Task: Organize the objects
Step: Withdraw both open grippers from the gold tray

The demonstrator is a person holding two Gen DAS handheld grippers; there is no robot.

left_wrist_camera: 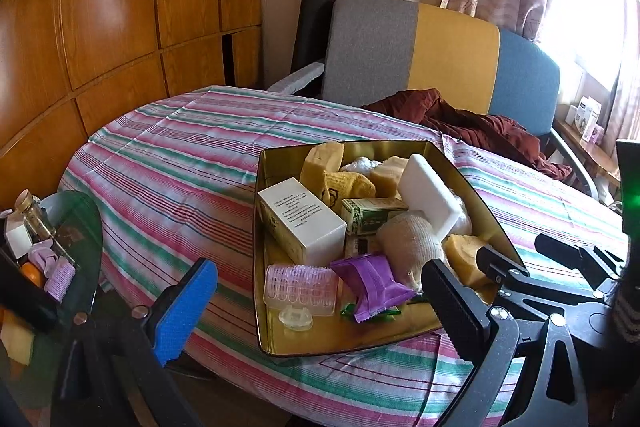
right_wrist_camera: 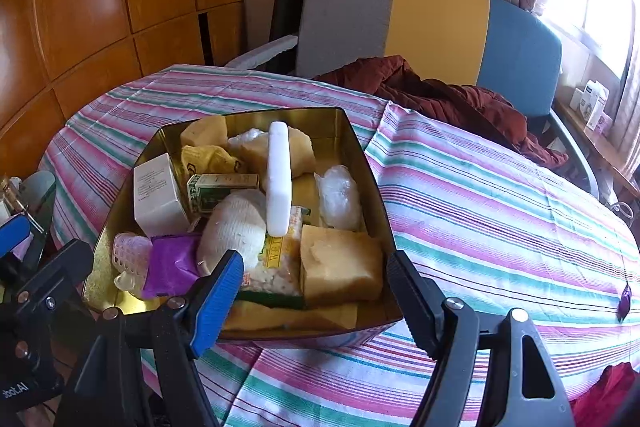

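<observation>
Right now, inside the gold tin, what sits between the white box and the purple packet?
A clear pink hair roller lies between the white box and the purple packet, along the gold tin's near left corner; the left wrist view shows it best.

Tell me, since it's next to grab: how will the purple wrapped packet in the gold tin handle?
The purple packet looks light and crinkly, so probably slippery. It lies loosely propped on a green wrapper, so a push would likely slide it across the tin.
</observation>
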